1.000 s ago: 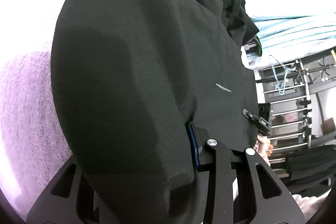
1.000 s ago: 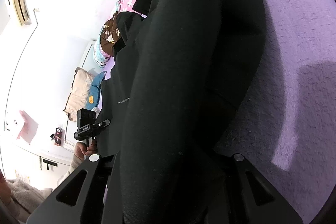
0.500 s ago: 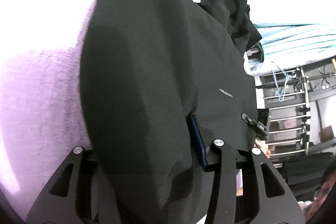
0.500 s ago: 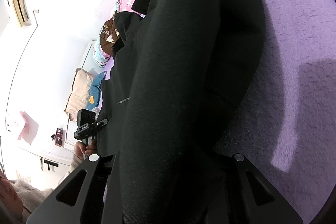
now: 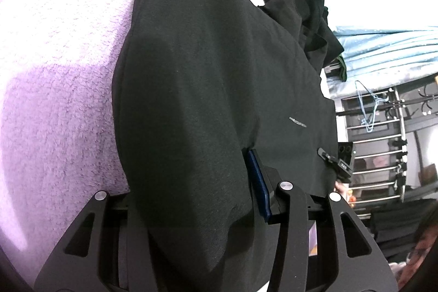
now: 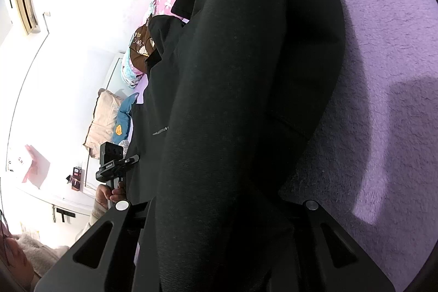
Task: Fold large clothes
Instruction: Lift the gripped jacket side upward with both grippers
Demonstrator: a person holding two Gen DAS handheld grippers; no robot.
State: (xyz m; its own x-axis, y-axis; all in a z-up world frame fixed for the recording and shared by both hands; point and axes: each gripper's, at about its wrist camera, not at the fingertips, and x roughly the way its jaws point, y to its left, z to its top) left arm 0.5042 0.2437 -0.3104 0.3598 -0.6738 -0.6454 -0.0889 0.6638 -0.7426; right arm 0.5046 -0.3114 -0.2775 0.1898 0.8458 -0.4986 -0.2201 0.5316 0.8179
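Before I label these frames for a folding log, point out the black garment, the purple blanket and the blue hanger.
Black garment (image 5: 197, 89): left wrist view, middle of the folded fabric.
Purple blanket (image 6: 383, 100): right wrist view, bare fleece beside the garment.
Blue hanger (image 5: 368, 106): left wrist view, its wire body.

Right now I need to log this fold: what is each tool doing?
Left tool: a fold of the black garment lies between its fingers; grip cannot be told.
Right tool: closed on the black garment.
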